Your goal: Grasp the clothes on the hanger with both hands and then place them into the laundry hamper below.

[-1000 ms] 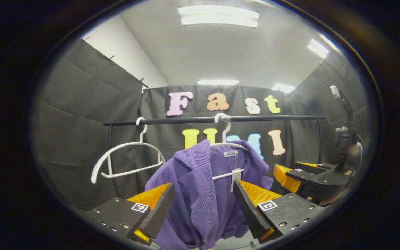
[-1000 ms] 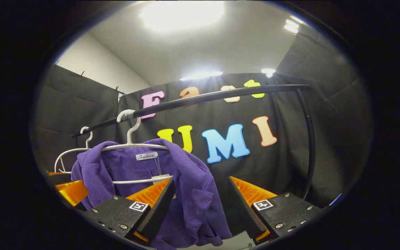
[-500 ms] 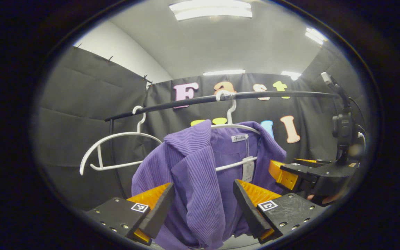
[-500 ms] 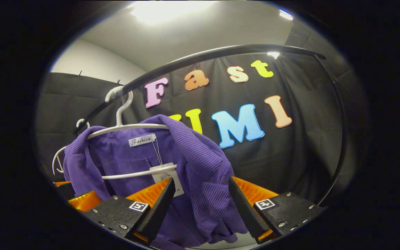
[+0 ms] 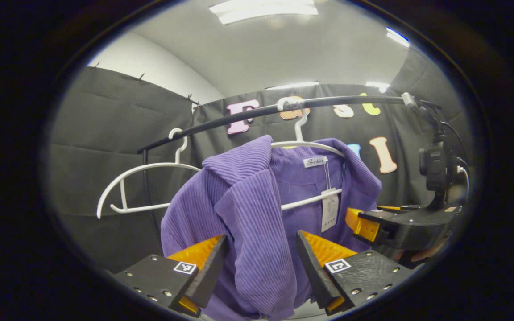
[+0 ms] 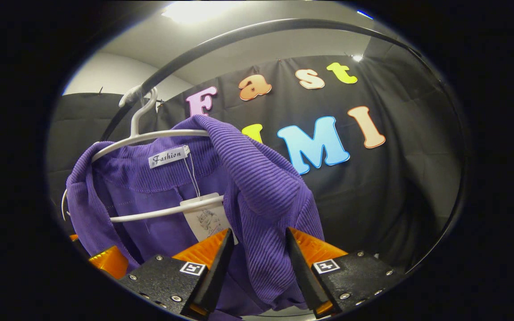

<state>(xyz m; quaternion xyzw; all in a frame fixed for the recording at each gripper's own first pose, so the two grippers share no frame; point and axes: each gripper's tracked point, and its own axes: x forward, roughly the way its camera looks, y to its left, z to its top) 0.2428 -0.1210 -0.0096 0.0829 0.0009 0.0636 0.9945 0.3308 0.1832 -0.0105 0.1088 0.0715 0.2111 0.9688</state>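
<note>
A purple ribbed garment (image 5: 248,200) hangs on a white hanger (image 5: 310,145) from a black rail (image 5: 239,118). My left gripper (image 5: 261,263) is open, and the garment's left front panel lies between its fingers. To the right, my right gripper (image 5: 370,216) reaches in at the garment's other side. In the right gripper view, the garment (image 6: 261,187) drapes off the hanger (image 6: 150,136), and its right shoulder panel hangs between the fingers of my open right gripper (image 6: 259,263). An orange finger (image 6: 109,262) of the left gripper shows at lower left.
An empty white hanger (image 5: 145,178) hangs on the rail to the left of the garment. A paper tag (image 6: 208,220) dangles inside the collar. The rail (image 6: 248,35) arcs close overhead and bends down at the right. Black cloth walls stand behind and at both sides.
Both grippers have moved up and in toward the garment, which looms larger. Each gripper's fingers have narrowed slightly around a front panel.
</note>
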